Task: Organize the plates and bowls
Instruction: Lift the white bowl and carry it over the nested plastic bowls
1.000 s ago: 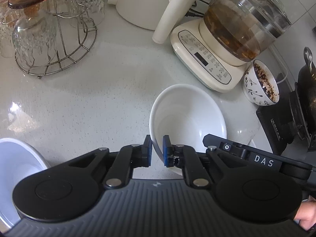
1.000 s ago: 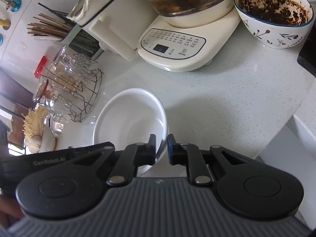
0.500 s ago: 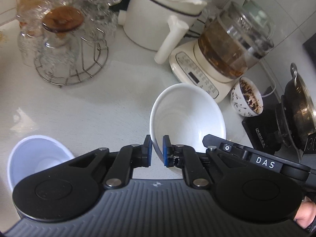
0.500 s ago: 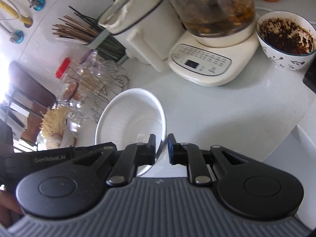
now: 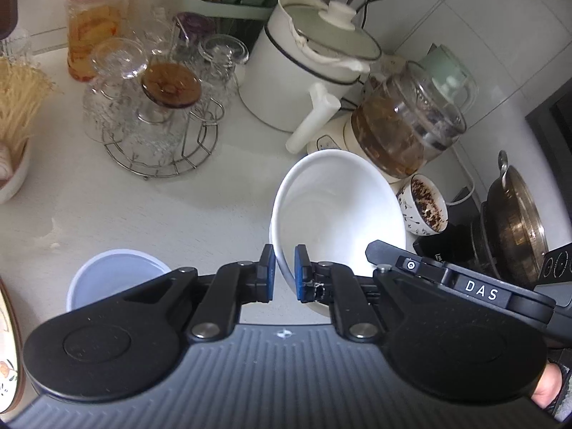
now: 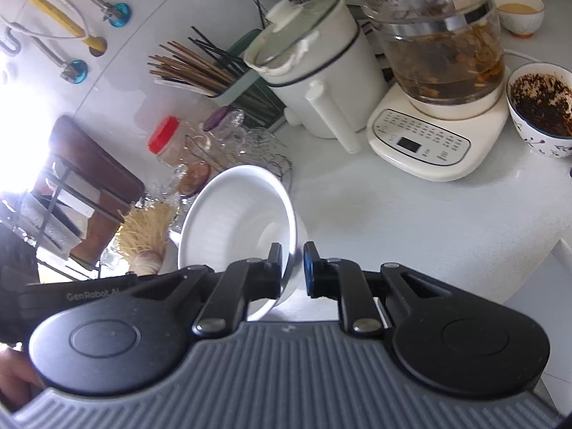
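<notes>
Bright daylight, blown-out glare left, fisheye-warped edges, slight blur.

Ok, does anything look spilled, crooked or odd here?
Nothing spilled. The white bowl is tilted, off the counter, with the left gripper and right gripper each pinching its rim on opposite sides. The patterned bowl is caked with dark residue.

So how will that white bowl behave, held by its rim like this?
The white bowl looks like glazed ceramic: probably rigid, slick and breakable. The left gripper and right gripper each pinch only its thin rim, so it may pivot or slip.
</notes>
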`<state>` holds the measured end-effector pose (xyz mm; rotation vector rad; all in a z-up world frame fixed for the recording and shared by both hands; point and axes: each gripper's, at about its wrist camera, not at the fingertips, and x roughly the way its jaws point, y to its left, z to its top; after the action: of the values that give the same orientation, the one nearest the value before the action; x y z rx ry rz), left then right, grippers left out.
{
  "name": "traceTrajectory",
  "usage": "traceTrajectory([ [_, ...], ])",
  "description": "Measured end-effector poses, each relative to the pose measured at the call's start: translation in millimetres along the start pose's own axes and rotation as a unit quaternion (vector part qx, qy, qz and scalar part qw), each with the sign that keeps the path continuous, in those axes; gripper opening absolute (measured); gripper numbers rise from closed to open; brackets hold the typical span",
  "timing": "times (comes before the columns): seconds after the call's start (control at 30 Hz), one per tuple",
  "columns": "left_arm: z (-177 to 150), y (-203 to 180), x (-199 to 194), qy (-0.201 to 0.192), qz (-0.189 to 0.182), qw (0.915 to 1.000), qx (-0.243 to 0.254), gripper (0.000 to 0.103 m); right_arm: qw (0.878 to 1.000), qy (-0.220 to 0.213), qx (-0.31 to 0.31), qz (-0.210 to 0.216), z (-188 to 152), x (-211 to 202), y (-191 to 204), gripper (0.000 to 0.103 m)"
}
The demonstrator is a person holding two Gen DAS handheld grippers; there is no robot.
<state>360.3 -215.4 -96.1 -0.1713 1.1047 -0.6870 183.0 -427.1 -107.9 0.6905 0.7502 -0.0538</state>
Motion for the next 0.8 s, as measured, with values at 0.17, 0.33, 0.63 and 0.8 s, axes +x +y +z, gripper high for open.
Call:
traceTrajectory([
  [0.17, -1, 8, -20, -0.01, 0.008, 0.9999, 0.001, 0.013, 1.0, -0.003, -0.011, 0.009, -3, 0, 18, 0.015],
  [0.33, 0, 20, -39, -0.027, 0.008, 0.9996, -0.002, 0.013, 1.0, -0.003, -0.025, 0.012, -5, 3, 39, 0.015],
  [0.63, -11, 54, -64, -0.049, 0.017, 0.9982, -0.031, 0.013, 0.998, 0.022, -0.05, 0.023, -14, 19, 70, 0.015],
  [0.8, -21, 78, -69, -0.042, 0.031, 0.997, -0.058, 0.013, 0.996, 0.054, -0.073, 0.018, -26, 38, 86, 0.015],
])
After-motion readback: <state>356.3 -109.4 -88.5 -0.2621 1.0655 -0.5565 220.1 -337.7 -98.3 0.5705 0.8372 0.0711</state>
